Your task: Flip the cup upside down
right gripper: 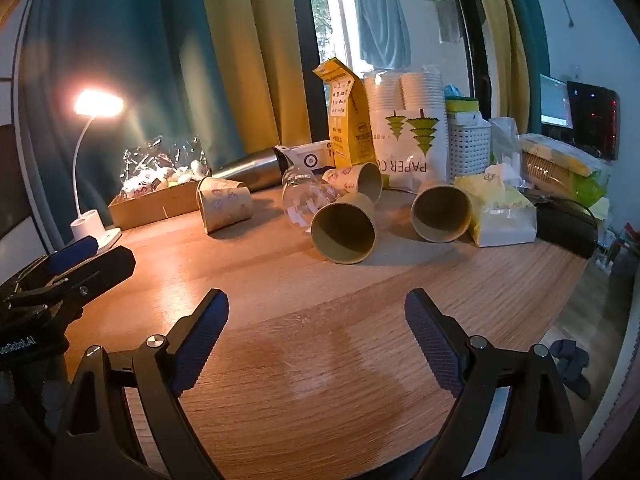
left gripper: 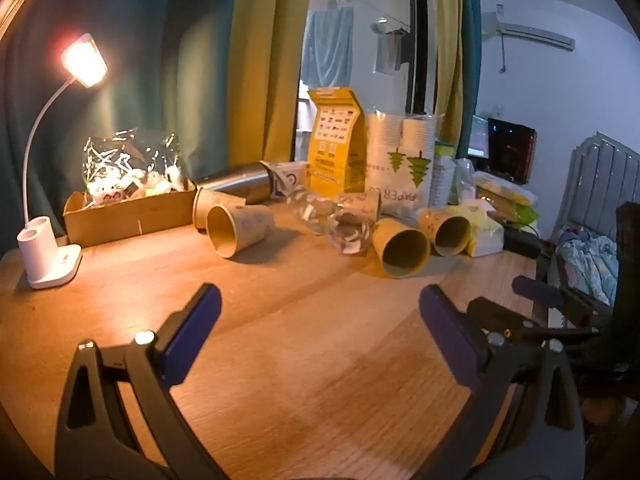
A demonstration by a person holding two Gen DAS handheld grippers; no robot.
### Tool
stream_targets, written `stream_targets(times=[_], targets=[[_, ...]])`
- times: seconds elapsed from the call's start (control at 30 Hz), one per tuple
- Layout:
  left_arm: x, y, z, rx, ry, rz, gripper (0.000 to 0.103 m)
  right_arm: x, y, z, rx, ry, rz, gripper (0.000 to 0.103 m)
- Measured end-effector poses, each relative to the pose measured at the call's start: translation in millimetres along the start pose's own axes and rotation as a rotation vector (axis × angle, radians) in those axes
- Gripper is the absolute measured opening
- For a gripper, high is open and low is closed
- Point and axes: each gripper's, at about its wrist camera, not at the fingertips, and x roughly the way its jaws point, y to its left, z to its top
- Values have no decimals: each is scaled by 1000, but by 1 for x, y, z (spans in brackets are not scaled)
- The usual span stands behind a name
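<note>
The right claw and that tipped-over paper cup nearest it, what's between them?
Only bare wooden table lies between the open right claw and the tipped tan paper cup, as the right wrist view shows.

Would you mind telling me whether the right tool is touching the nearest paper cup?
Apart. The right wrist view shows bare table between the open right tool and the nearest paper cup.
</note>
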Motion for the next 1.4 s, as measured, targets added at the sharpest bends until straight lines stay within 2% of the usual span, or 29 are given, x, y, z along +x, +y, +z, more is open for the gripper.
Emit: stream_targets(times=[1.4], targets=[[2, -1, -1, 9, 2, 16, 100, 1, 0, -1, 9, 5, 6, 92]])
